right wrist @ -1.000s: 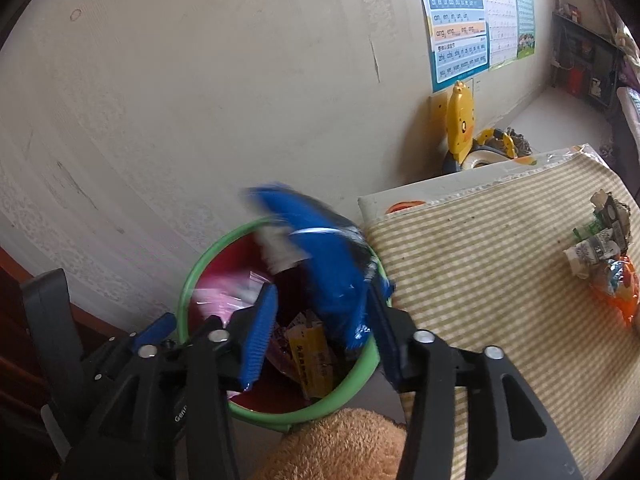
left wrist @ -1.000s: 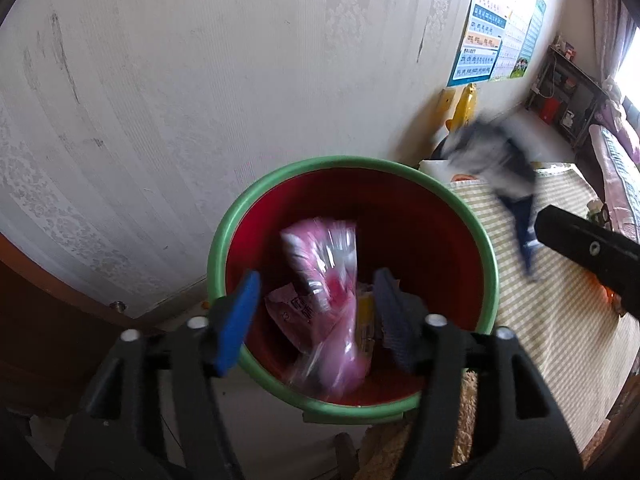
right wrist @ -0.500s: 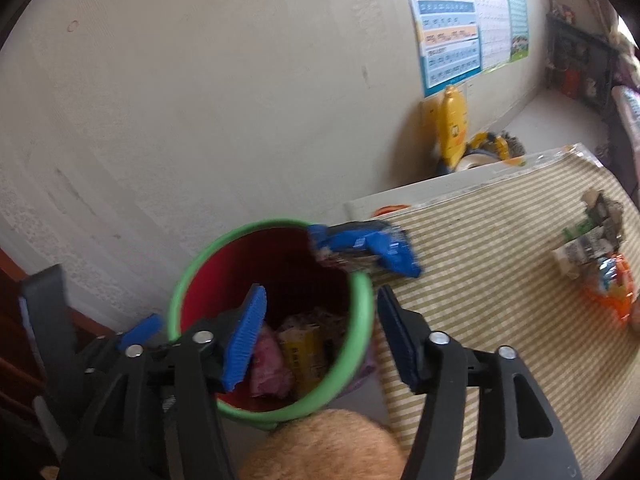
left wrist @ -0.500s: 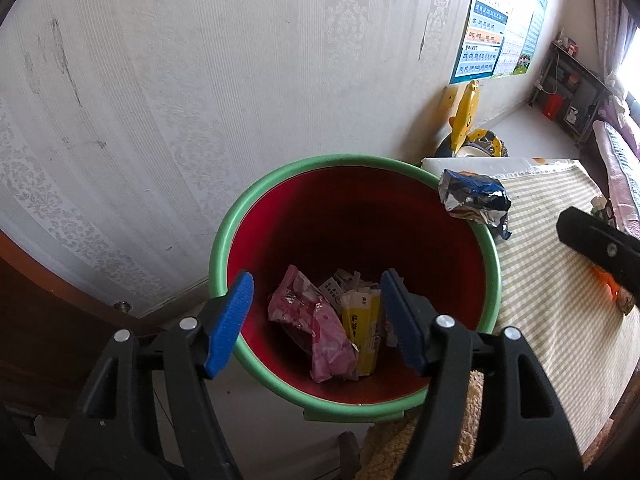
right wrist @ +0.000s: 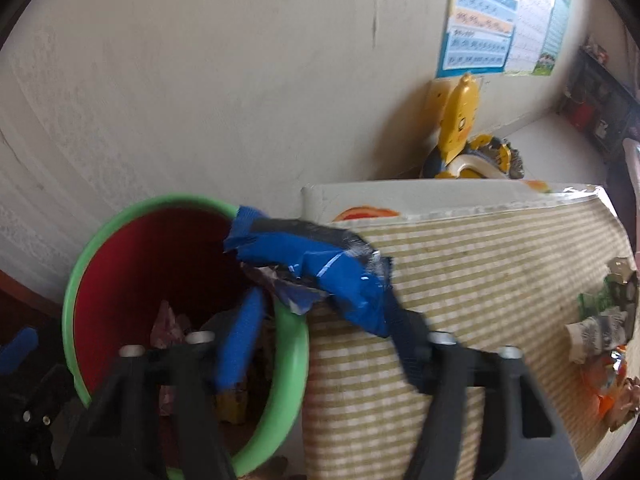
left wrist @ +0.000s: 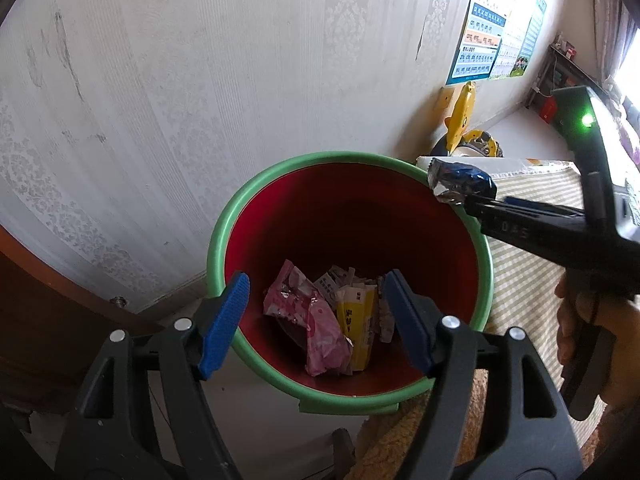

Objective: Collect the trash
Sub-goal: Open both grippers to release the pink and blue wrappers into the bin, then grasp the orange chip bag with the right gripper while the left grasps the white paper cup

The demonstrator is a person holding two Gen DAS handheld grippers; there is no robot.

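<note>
A red bin with a green rim (left wrist: 256, 200) (right wrist: 80, 272) stands by the wall beside the table. It holds a pink wrapper (left wrist: 316, 320), a yellow packet (left wrist: 356, 324) and other scraps. A blue foil wrapper (right wrist: 316, 264) (left wrist: 460, 180) lies draped over the bin's right rim and the table corner. My right gripper (right wrist: 324, 332) (left wrist: 476, 204) is open with its jaws on either side of the wrapper, touching it. My left gripper (left wrist: 316, 320) is open and empty above the bin's near side.
The table has a checked yellow cloth (right wrist: 480, 264). More trash (right wrist: 604, 328) lies at its right edge. A yellow toy ride-on (right wrist: 464, 136) stands behind the table by the wall, under a blue poster (right wrist: 480, 40). Dark wooden furniture (left wrist: 40, 320) stands at the left.
The pink wrapper fell from my left gripper into the bin. The blue wrapper left my right gripper and landed on the bin's rim; the right gripper has moved in around it.
</note>
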